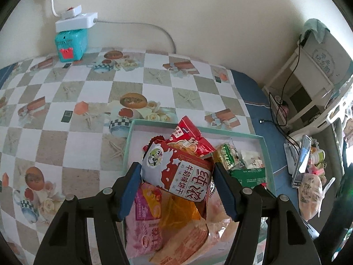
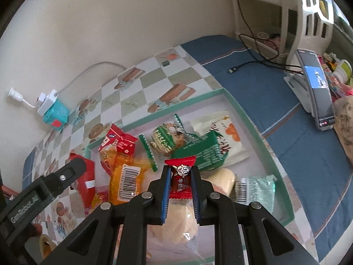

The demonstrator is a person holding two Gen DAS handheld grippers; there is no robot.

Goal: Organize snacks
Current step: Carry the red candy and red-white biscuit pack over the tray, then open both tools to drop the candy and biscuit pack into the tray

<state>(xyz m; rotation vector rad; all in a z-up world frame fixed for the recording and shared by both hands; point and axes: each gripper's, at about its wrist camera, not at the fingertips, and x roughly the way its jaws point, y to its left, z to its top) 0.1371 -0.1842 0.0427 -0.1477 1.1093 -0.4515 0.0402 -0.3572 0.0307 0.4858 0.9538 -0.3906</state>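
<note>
Left gripper (image 1: 177,172): your two blue-padded fingers stand about half apart and press on both sides of the milk biscuit pack (image 1: 176,172), which you hold tilted between them
Milk biscuit pack label: red and white, a round cow badge at the far end, big white characters reading 纯浓 and a smaller line 牛奶味饼干, seen upside down
Right gripper (image 2: 181,177): your fingers are closed as narrow as they go, clamped on the small red candy (image 2: 180,176); its crimped ends stick out past the tips and behind the pads
Candy label: a cartoon cow face, then 牛奶 in white; the rest is too small to read
Box (image 1: 268,145): the teal-rimmed box lies under and beyond both sets of fingers, on the checked tablecloth (image 1: 66,101)
Beyond the left fingertips: a red snack bag (image 1: 187,139) with a small blue logo I cannot read
Beyond the right fingertips: a green packet (image 2: 205,152), a green-edged cookie pack (image 2: 167,139) and a white sachet (image 2: 222,132), lettering not legible
Left of the right fingers: an orange wrapper (image 2: 128,176) showing a barcode
Other gripper's side, in the right wrist view: GenRobot.AI
</note>
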